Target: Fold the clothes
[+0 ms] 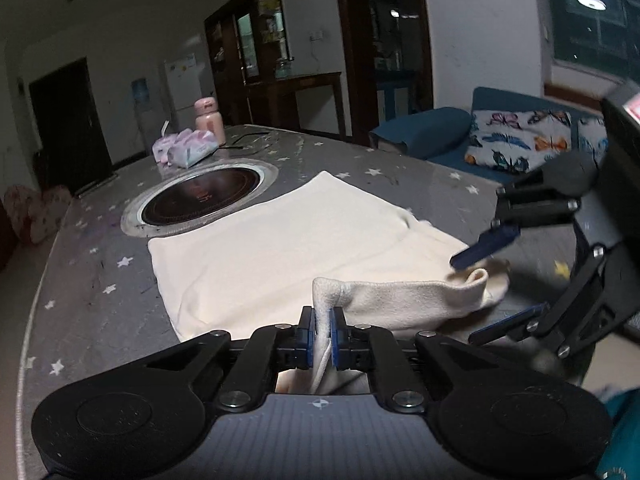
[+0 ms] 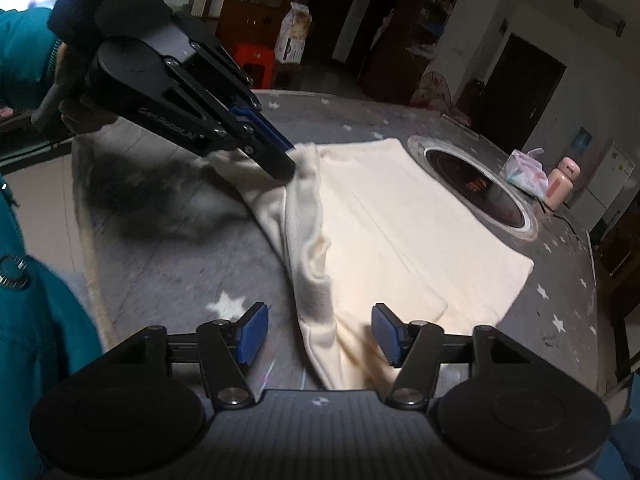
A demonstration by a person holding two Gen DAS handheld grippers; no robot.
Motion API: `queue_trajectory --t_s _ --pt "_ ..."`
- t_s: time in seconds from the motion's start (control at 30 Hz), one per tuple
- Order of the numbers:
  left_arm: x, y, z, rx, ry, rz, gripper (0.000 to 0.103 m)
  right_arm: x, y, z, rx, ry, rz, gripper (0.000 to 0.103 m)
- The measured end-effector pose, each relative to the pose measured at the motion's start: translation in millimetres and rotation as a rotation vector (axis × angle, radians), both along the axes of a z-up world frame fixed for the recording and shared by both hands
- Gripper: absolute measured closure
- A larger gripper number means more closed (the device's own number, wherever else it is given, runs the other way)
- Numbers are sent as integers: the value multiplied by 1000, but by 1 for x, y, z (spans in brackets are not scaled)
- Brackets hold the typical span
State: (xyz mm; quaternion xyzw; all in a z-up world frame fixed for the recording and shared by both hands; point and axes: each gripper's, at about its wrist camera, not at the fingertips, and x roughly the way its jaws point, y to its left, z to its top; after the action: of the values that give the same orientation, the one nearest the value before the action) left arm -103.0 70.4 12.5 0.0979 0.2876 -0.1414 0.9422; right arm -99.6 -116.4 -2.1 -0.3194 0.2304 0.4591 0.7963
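Note:
A cream garment (image 1: 280, 248) lies spread flat on the grey star-patterned table (image 1: 80, 240). My left gripper (image 1: 322, 328) is shut on a raised fold at the garment's near edge. In the right wrist view the same gripper (image 2: 286, 164) pinches the lifted corner of the garment (image 2: 400, 232). My right gripper (image 2: 320, 332) stands open, and the garment's rolled edge runs between its blue pads (image 2: 252, 334) without being pressed. In the left wrist view the right gripper (image 1: 466, 300) hovers open at the garment's right corner.
A round hob (image 1: 204, 196) is set into the table just beyond the garment. A tissue pack (image 1: 188, 148) and a pink bottle (image 1: 208, 118) stand behind it. A blue sofa with a butterfly pillow (image 1: 516, 140) lies past the table. A teal sleeve (image 2: 24, 52) is at the left.

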Motion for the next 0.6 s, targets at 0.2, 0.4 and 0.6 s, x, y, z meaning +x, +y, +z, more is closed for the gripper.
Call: queue_trajectory --t_s 0.2,0.4,0.6 --pt "-4 4 -6 3 8 -10 88 30 4 0 54 152 -57 86" --pt "-27 3 -15 78 -2 -45 75 51 -2 11 118 256 -106 90" --pt "-36 5 -28 170 -2 -50 72 56 -1 15 140 256 -121 90"
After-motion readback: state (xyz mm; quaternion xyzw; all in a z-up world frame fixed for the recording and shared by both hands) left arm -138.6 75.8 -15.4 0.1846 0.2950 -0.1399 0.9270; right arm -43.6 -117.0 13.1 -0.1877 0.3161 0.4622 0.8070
